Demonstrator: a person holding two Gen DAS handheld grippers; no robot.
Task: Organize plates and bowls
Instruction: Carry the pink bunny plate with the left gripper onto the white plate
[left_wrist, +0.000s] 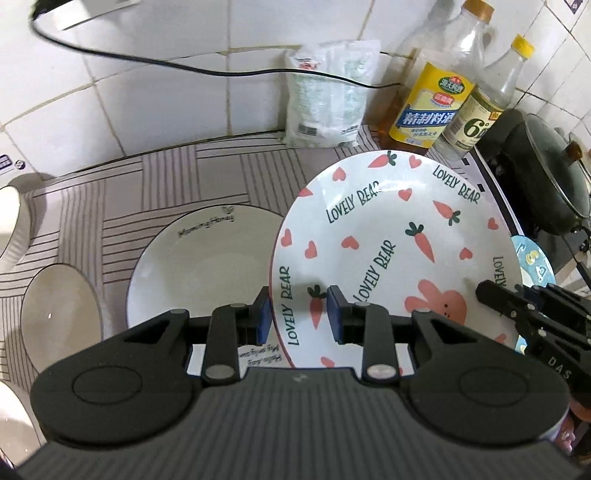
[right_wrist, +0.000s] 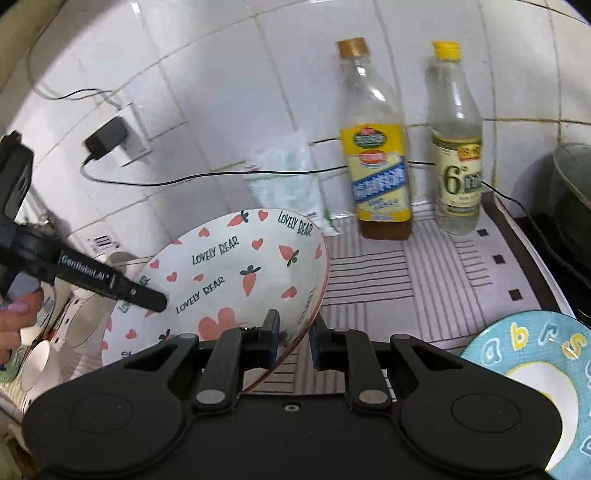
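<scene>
A white plate with carrots, hearts and "LOVELY BEAR" lettering (left_wrist: 391, 254) is held tilted above the counter; it also shows in the right wrist view (right_wrist: 229, 280). My left gripper (left_wrist: 297, 314) has its jaws around the plate's left rim with a visible gap. My right gripper (right_wrist: 293, 338) has its jaws around the plate's right rim, also with a gap. A white plate with a dark rim (left_wrist: 199, 266) lies under and left of it. A small white bowl (left_wrist: 59, 314) sits further left. A blue alphabet plate (right_wrist: 532, 376) lies at the right.
Two bottles (right_wrist: 376, 147) (right_wrist: 458, 147) and a white bag (left_wrist: 328, 96) stand against the tiled wall. A dark lidded pot (left_wrist: 546, 173) sits on the stove at the right. A black cable (left_wrist: 184, 66) runs along the wall. Several small bowls (right_wrist: 40, 354) sit at the left.
</scene>
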